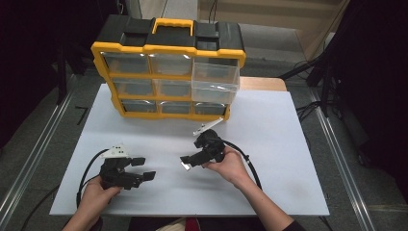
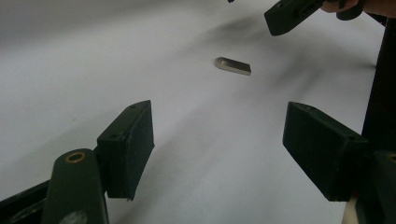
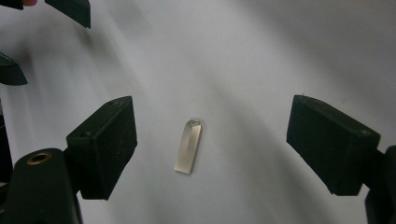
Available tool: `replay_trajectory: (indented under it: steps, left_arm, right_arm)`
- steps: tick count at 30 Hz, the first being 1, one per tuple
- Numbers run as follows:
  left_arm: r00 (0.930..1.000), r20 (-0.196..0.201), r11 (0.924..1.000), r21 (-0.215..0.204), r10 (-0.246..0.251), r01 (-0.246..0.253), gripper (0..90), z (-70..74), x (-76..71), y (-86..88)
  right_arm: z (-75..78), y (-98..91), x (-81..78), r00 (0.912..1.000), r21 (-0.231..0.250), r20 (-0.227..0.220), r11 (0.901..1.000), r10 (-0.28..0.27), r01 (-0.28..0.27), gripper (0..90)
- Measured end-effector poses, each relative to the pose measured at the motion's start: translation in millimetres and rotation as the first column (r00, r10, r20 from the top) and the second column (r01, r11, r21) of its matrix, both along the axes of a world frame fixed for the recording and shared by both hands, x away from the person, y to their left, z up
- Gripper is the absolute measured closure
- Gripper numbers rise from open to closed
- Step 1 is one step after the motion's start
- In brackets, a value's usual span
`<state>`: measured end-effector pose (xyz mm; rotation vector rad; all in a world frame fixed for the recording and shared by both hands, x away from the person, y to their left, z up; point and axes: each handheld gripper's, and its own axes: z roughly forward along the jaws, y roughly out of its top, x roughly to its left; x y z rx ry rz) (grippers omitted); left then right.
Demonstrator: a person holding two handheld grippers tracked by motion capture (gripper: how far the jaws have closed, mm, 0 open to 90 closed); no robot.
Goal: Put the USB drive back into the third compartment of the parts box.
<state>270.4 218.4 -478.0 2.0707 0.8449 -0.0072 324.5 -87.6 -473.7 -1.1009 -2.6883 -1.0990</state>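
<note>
At the top centre of the high view, a yellow-and-black plastic drawer organiser (image 1: 168, 67) stands at the far edge of the white rectangular table (image 1: 284, 144), with one clear plastic drawer (image 1: 215, 82) at its upper right pulled out toward the viewer. In the lower centre of the frame, a small flat silver metal USB stick (image 1: 185, 165) lies on the table between the left gripper (image 1: 143, 169), at lower left, and the right gripper (image 1: 188, 160), just beside it.
</note>
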Motion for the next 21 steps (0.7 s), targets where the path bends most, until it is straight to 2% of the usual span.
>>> replay_trajectory:
  steps: [11,13,16,18,21]
  left_arm:
    - [1.0000,0.001,1.0000,0.000,-0.002,0.002,26.0,0.2,-0.3,0.1]
    - [1.0000,0.003,1.0000,0.003,-0.003,0.003,26.0,0.3,-0.5,0.1]
    - [1.0000,0.003,1.0000,0.002,-0.002,0.002,26.0,0.3,-0.4,0.1]
    - [1.0000,0.004,1.0000,0.004,-0.002,0.002,26.0,0.3,-0.4,0.1]
    - [1.0000,0.004,1.0000,0.004,-0.002,0.002,26.0,0.4,-0.5,0.2]
  right_arm:
    - [-11.6,9.5,-3.6,1.0000,-0.036,-0.006,0.9994,0.000,0.000,15.3]
    - [-15.5,12.8,-5.5,0.9999,-0.049,-0.016,0.9988,0.003,-0.003,20.9]
    - [-18.4,15.4,-6.4,0.9999,-0.063,-0.016,0.9980,0.005,-0.006,22.2]
    - [-21.7,18.6,-8.8,0.9999,-0.084,-0.010,0.9963,0.014,-0.015,31.8]
    - [-23.0,21.3,-12.0,1.0000,-0.090,-0.001,0.9959,0.007,-0.007,32.8]
